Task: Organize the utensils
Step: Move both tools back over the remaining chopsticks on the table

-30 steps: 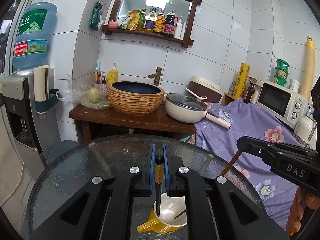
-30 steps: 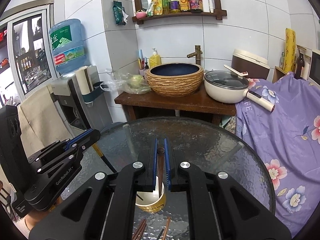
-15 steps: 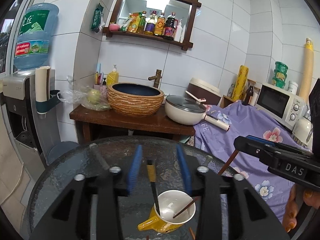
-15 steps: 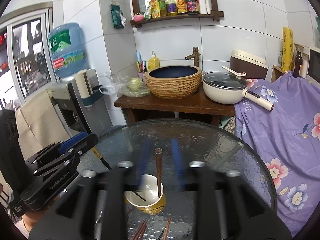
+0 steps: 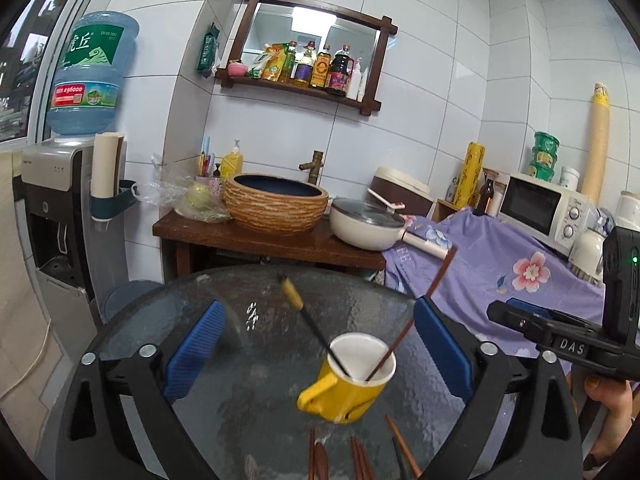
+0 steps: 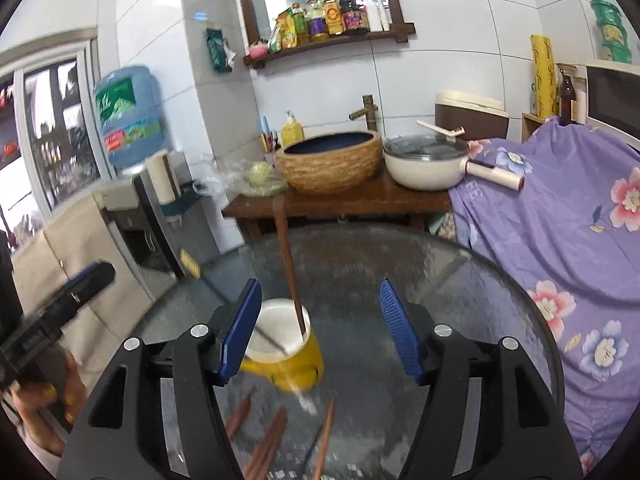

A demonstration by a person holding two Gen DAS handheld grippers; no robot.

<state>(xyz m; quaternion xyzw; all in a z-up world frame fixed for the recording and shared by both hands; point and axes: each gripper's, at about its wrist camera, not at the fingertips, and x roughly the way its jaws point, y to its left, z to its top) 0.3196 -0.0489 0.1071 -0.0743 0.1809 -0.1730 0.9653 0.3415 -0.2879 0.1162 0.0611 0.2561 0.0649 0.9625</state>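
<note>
Both claws are standing wide with nothing between the pads: the left gripper [image 5: 316,344] and right gripper [image 6: 320,328] have each just been opening, and each is now framing the yellow mug [image 5: 348,380] on the round glass table [image 5: 224,420]. Two chopsticks are leaning inside the mug: a black one with a yellow end [image 5: 312,320] tilting far-left and a brown one [image 5: 420,304] tilting far-right. More loose chopsticks [image 5: 360,456] are lying flat on the glass just near of the mug, close to the lower frame edge; the right wrist view is blurring them. Judgement: these sticks are handling as light, stiff and thin, and are likely sliding easily on the smooth glass, so a pinch across the thicker upper end, pads square to the shaft, seems safest. The mug looks top-heavy with leaning sticks, so nudging its rim risks tipping it. A hand [image 5: 608,400] is showing at the right, under the other tool.
</note>
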